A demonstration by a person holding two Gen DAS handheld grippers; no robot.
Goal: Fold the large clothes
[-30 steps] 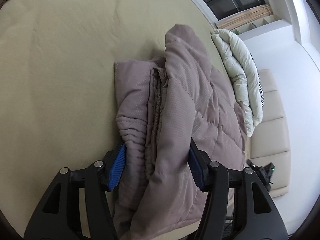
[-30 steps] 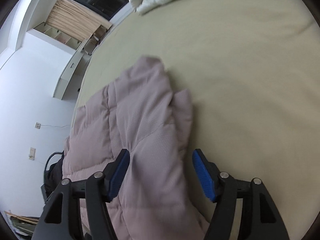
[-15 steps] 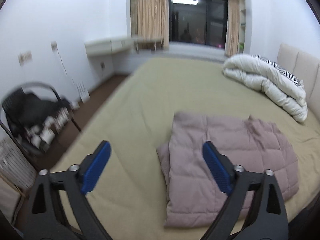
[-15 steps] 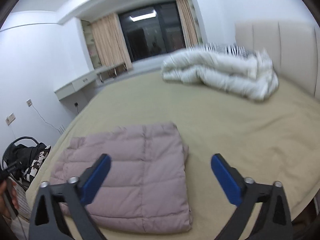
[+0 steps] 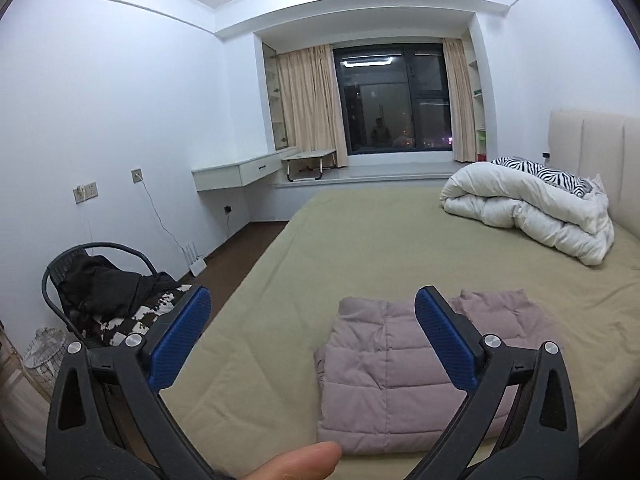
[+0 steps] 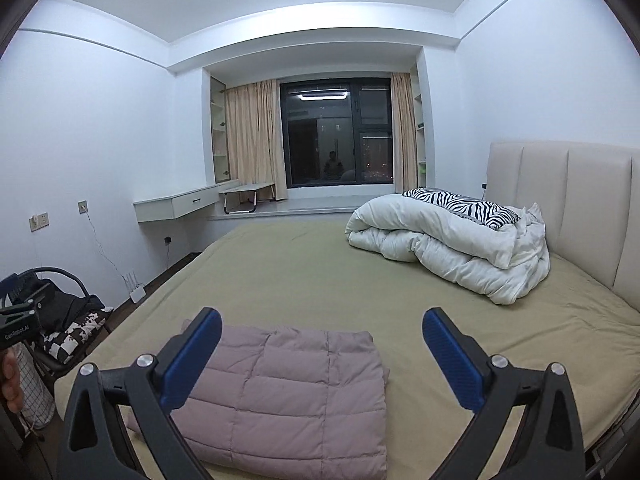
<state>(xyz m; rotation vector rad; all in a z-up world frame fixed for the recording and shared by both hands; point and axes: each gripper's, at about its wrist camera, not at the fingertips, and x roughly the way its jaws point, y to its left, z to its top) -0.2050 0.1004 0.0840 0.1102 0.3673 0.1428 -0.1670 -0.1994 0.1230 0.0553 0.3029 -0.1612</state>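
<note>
The left gripper (image 5: pixel 312 336) and the right gripper (image 6: pixel 322 354) are both spread wide and hold nothing; the big bed (image 6: pixel 320 264) has the puffy pink jacket (image 6: pixel 288 396) folded flat near its front edge; it may puff up and slide open, since nothing presses it down; the white quilt (image 6: pixel 448 248) lies far off, and the chair (image 5: pixel 104 292) stands beside the bed; nothing blocks the way.

A home bedroom: a wide bed (image 6: pixel 320 272) with padded headboard (image 6: pixel 560 200), rolled duvet (image 6: pixel 440 240), curtained window (image 6: pixel 336 136).
</note>
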